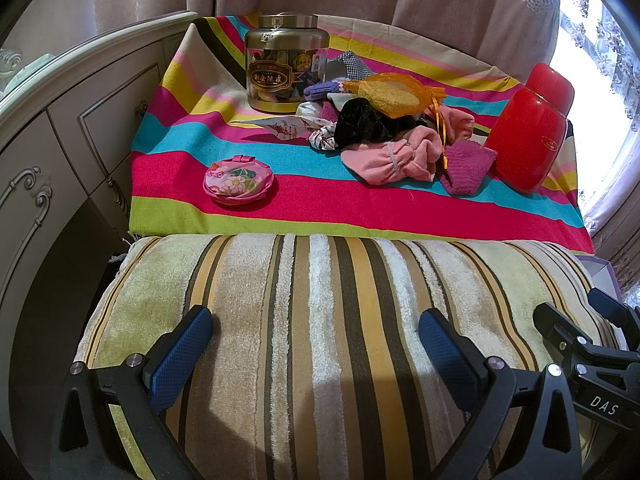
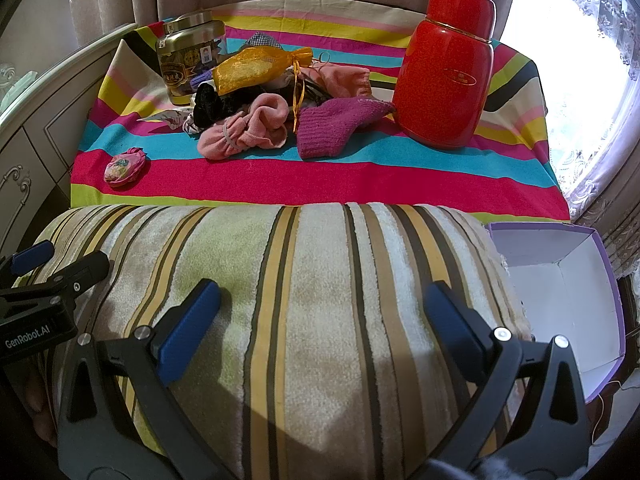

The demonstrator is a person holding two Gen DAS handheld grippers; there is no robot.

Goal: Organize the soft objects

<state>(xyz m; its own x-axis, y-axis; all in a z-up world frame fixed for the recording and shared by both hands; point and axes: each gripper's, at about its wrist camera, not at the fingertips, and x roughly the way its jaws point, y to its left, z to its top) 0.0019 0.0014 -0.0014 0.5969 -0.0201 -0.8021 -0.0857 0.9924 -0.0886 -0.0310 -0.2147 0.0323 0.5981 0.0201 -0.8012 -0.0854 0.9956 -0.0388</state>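
A: Both sets of jaws are sitting spread wide and gripping nothing: the left gripper [image 1: 316, 330] and the right gripper [image 2: 324, 306] are hovering side by side over the striped cushion [image 2: 312, 280].

B: Looking like a ready stance to me, lined up facing the work before any reach.

A: And the work is lying well beyond them: the pile of soft things [image 1: 384, 128] is sitting mid-table on the striped cloth [image 1: 240, 216], pink socks [image 2: 244, 132] in front, the purple sock [image 2: 336, 128] touching the red flask [image 2: 444, 68].

B: The flowered pouch [image 1: 238, 180] is lying apart, nearer the left gripper. The open purple box [image 2: 560, 292] is waiting by the right one, probably the destination.

A: The glass jar [image 1: 286, 64] is standing just behind the pile. How many pieces are buried under the orange mesh bag [image 2: 256, 70], I'm not managing to tell.

B: And the box's near edge is getting cut off behind the gripper.
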